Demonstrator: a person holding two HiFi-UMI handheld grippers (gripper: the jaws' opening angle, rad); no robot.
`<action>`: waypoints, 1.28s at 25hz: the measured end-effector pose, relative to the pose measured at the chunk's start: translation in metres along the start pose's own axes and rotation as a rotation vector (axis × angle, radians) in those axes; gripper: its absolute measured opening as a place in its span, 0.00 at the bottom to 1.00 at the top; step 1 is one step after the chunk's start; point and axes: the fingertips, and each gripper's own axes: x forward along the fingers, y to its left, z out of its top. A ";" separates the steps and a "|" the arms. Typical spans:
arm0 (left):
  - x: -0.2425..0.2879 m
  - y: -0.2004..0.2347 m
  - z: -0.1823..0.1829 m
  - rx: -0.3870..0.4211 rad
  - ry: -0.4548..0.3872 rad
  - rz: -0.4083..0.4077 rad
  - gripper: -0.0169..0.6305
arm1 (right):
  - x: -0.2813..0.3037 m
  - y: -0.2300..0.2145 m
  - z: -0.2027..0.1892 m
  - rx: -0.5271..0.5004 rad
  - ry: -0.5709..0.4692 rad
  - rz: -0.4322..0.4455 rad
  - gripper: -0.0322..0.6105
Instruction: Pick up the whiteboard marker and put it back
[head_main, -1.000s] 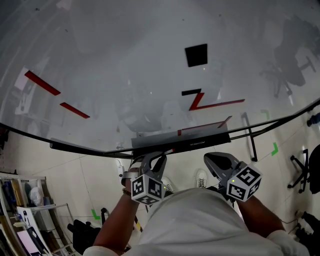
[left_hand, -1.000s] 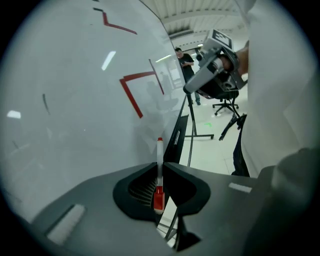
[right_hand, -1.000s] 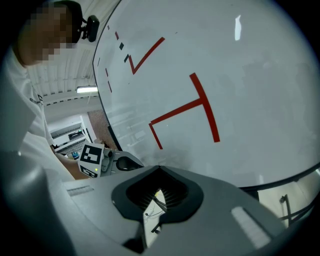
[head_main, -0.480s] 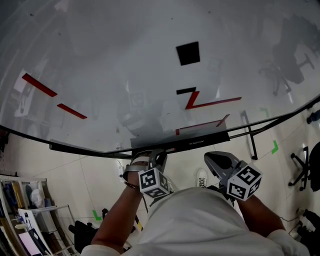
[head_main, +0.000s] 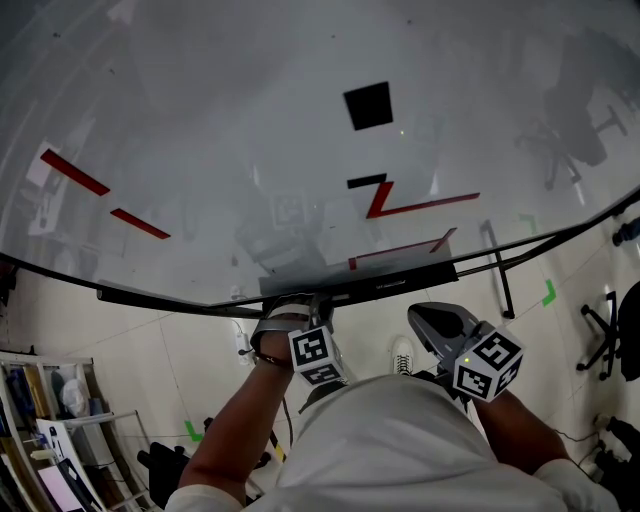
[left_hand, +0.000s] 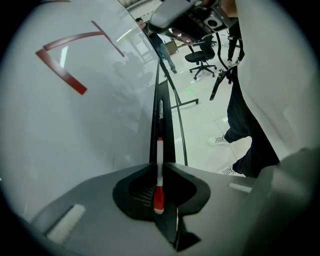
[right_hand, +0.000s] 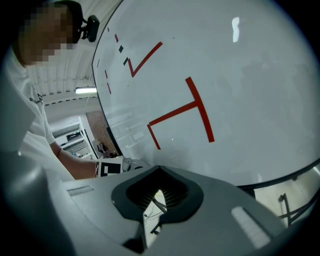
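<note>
The whiteboard marker (left_hand: 159, 167), white with a red cap at its near end, is clamped between the jaws of my left gripper (left_hand: 159, 165) and points along the black tray (left_hand: 161, 112) under the whiteboard (left_hand: 75, 120). From the head view the left gripper (head_main: 291, 311) sits right against the tray (head_main: 395, 284), and the marker is hidden there. My right gripper (head_main: 428, 319) hangs below the tray to the right, apart from it. Its jaws (right_hand: 159, 170) are closed with nothing between them.
Red lines (head_main: 415, 208) and a black square (head_main: 368, 105) mark the whiteboard (head_main: 220, 140). The board's stand legs (head_main: 500, 270) reach onto the tiled floor. Shelves (head_main: 50, 430) stand at the lower left, office chairs (head_main: 615, 345) at the right. The person's shoes (head_main: 402, 355) are just below the tray.
My left gripper has risen to the tray and turned, its marker cube swinging to the right. The right gripper has stayed put.
</note>
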 end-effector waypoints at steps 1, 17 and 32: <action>0.002 0.000 -0.001 0.000 0.003 0.000 0.11 | 0.000 0.000 0.000 0.001 -0.001 0.000 0.05; 0.010 -0.002 0.002 -0.030 -0.018 -0.013 0.18 | 0.000 -0.003 0.000 0.008 -0.004 0.001 0.05; -0.002 0.014 0.003 -0.136 -0.063 0.044 0.05 | 0.003 0.001 0.001 0.001 -0.004 0.010 0.05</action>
